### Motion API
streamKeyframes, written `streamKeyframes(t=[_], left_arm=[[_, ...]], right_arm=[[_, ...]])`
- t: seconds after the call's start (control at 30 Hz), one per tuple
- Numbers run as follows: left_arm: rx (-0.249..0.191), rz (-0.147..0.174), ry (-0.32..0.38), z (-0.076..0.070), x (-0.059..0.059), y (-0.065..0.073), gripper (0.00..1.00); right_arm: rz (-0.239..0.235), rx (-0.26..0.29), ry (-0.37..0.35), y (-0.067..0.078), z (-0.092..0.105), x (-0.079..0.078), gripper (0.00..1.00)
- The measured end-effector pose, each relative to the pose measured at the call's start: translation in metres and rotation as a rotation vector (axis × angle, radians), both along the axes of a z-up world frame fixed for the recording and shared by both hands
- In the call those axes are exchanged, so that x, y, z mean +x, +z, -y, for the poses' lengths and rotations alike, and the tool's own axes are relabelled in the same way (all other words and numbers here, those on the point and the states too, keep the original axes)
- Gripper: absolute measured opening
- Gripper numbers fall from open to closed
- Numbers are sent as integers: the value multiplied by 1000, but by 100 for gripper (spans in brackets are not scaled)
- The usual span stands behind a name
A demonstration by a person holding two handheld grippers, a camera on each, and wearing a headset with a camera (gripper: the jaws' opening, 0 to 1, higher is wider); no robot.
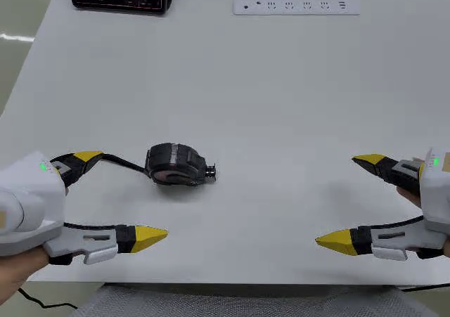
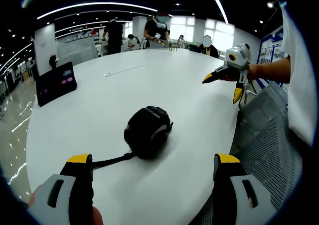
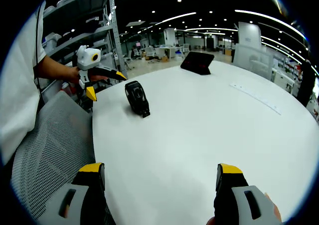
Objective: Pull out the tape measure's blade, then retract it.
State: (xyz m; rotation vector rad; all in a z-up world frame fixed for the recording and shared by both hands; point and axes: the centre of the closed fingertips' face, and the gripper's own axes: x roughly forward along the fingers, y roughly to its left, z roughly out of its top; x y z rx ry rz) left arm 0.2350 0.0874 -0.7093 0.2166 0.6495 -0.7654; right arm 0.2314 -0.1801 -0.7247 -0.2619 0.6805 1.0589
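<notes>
The tape measure (image 1: 177, 165) is seen lying on the white surface (image 1: 281, 85) near its front edge, just beside the left hand-held gripper (image 1: 130, 194), whose jaws are spread apart. The right hand-held gripper (image 1: 336, 201), likewise spread, is held well apart across bare surface.

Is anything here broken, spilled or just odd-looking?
Nothing stands out. The tape measure lies intact on the white table, blade not drawn out, its black strap trailing toward the left gripper. That one and the right gripper are both open, holding nothing.
</notes>
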Motion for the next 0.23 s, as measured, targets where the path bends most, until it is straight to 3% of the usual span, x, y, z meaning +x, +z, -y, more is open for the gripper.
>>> streamKeyframes(t=[0.23], left_arm=[[-8, -7, 1, 0, -1, -1, 99]], right_arm=[[0, 0, 0, 0, 0, -1, 91]])
